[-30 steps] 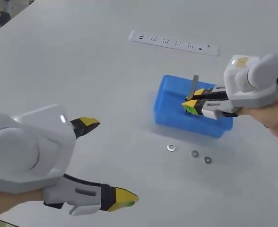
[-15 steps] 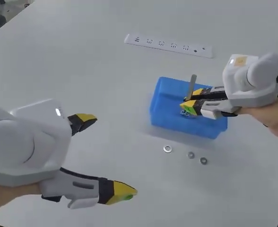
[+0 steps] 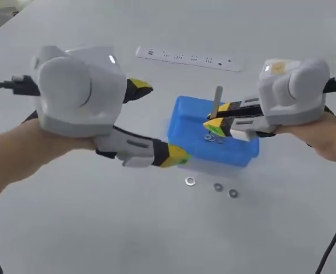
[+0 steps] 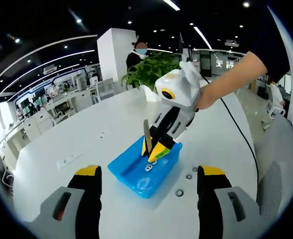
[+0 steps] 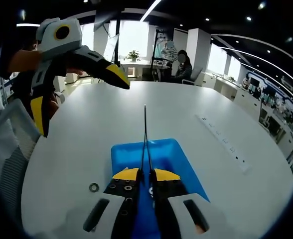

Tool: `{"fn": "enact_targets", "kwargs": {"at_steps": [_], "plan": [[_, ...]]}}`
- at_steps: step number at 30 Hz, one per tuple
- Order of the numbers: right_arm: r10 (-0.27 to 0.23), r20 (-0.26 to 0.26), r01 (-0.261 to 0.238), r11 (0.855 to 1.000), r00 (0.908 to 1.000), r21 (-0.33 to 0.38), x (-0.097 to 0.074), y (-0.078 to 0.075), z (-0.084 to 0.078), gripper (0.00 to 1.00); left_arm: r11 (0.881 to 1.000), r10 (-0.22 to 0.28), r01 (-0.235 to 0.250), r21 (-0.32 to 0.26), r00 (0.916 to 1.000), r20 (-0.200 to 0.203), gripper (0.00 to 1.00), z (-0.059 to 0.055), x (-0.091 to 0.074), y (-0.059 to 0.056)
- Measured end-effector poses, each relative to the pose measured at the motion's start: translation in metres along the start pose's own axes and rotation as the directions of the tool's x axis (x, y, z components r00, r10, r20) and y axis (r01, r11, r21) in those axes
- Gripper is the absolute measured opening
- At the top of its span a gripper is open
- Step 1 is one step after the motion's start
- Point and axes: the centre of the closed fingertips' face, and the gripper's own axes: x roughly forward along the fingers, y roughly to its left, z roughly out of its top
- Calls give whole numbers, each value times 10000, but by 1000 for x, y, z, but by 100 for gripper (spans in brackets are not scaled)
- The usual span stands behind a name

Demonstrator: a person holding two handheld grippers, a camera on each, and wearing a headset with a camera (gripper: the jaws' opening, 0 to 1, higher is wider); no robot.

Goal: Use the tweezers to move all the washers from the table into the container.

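Okay, three washers (image 3: 218,186) are lying on the table (image 3: 99,228) just in front of the container (image 3: 182,123). Left gripper (image 3: 159,121) is hovering beside its left wall, jaws spread wide. Right gripper (image 3: 214,127) is pinching the tweezers (image 3: 216,98) tight, hanging over the container, more washers sitting inside. Power strip (image 3: 185,58) is lying well behind the container.
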Motion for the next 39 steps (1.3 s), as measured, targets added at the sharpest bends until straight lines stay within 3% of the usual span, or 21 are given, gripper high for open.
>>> {"fn": "enact_targets", "kwargs": {"at_steps": [4, 7, 13, 17, 19, 23, 27, 39], "plan": [[95, 64, -93, 9997, 9999, -211, -2, 4, 3, 11, 9996, -134, 127, 266, 9996, 267, 72, 12, 16, 8], [159, 78, -157, 9995, 9998, -278, -2, 5, 3, 11, 9971, -640, 625, 430, 9973, 358, 67, 21, 30, 6], [267, 128, -261, 9987, 9996, -447, -2, 8, 5, 10, 9856, -1454, 1428, 909, 9891, 218, 48, 28, 45, -1], [311, 160, -302, 9981, 9994, -542, -3, 9, 7, 10, 9655, -1888, 1890, 1791, 9819, -184, 41, 24, 49, -7], [322, 145, -312, 9977, 9994, -604, -2, 9, 6, 10, 9668, -1971, 1977, 1617, 9802, -197, 38, 25, 50, -7], [419, 80, -412, 9964, 9991, -744, 0, 12, 6, 10, 9550, -2433, 2439, 1685, 9696, -247, 24, 27, 49, -13], [545, 73, -536, 9949, 9985, -852, 1, 16, 7, 10, 9369, -2653, 2750, 2157, 9614, -736, 21, 21, 48, -17], [677, 66, -667, 9927, 9977, -1005, 1, 19, 9, 10, 9124, -2853, 3129, 2637, 9484, -1382, 10, 12, 49, -18]]}}
